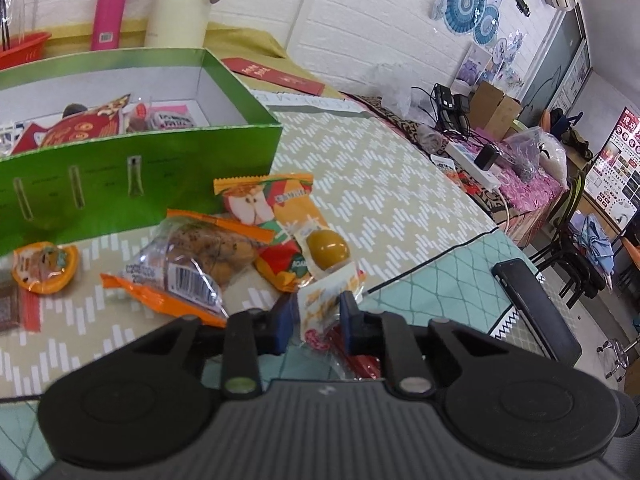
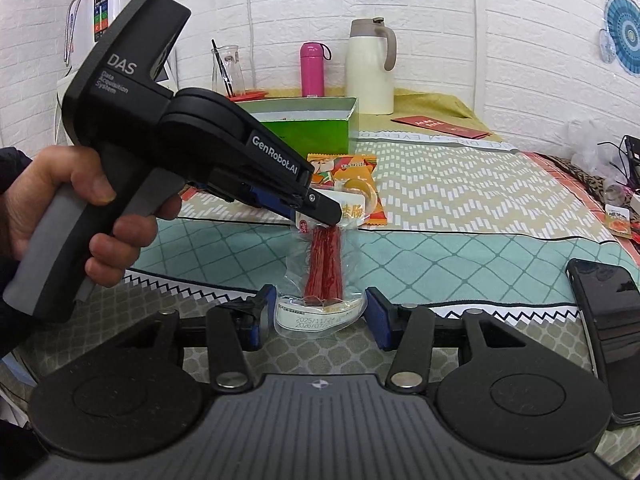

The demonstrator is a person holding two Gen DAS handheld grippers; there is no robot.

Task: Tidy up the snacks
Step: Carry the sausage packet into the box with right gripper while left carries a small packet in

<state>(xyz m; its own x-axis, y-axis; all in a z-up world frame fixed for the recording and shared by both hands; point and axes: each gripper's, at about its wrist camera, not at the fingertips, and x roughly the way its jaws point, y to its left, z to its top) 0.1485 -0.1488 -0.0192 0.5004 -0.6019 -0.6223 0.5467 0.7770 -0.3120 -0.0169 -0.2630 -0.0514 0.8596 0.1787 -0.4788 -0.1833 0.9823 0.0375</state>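
Left gripper pinches the clear plastic sausage packet; right gripper stands spread around its near end.

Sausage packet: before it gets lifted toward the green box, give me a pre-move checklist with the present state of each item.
1. Left gripper closed on the sausage packet: ok, its fingers pinch the packet's far end.
2. Right gripper released: ok, its jaws stand apart on either side of the packet's near, labelled end, with gaps on both sides.
3. Packet free of the other snacks: cannot tell, its far end lies against the egg packet.
4. Green box open on top: ok.
5. Room in the box: ok, bare floor shows at its right end.
6. Phone out of the way: ok, it lies off to the right.
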